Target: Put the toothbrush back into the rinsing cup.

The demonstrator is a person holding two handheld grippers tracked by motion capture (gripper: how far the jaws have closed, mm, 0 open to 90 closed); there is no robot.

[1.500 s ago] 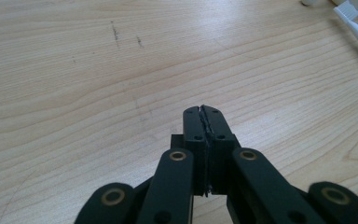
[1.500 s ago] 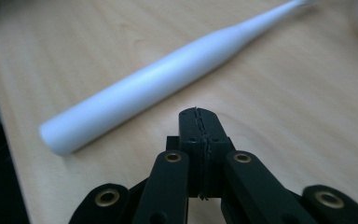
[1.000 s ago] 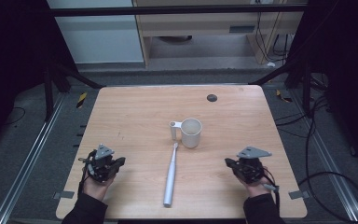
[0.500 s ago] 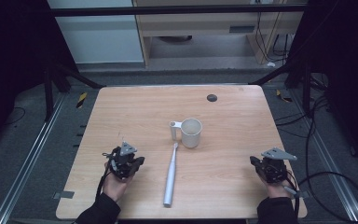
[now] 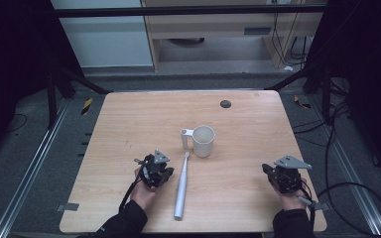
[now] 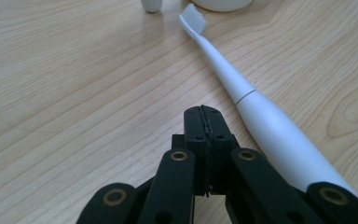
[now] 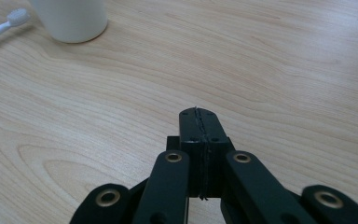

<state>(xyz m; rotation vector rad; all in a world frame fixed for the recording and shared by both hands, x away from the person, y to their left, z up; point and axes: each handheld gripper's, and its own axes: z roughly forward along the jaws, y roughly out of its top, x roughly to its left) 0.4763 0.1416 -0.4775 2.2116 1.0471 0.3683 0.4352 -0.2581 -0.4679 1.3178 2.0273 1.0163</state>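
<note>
Wooden table [image 5: 129, 124]: left hand-held gripper [image 5: 155, 171], jaws pressed together and empty, has moved beside the toothbrush [image 5: 181, 188].

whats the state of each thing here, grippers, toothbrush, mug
left gripper: shut, empty, just beside the toothbrush handle
right gripper: shut, empty, over bare table away from the mug
toothbrush: lying flat on the table, bristle end toward the mug, not held
mug: upright, looks empty, handle toward the person's left
table: bare wood, a small dark disc near its far edge
</note>
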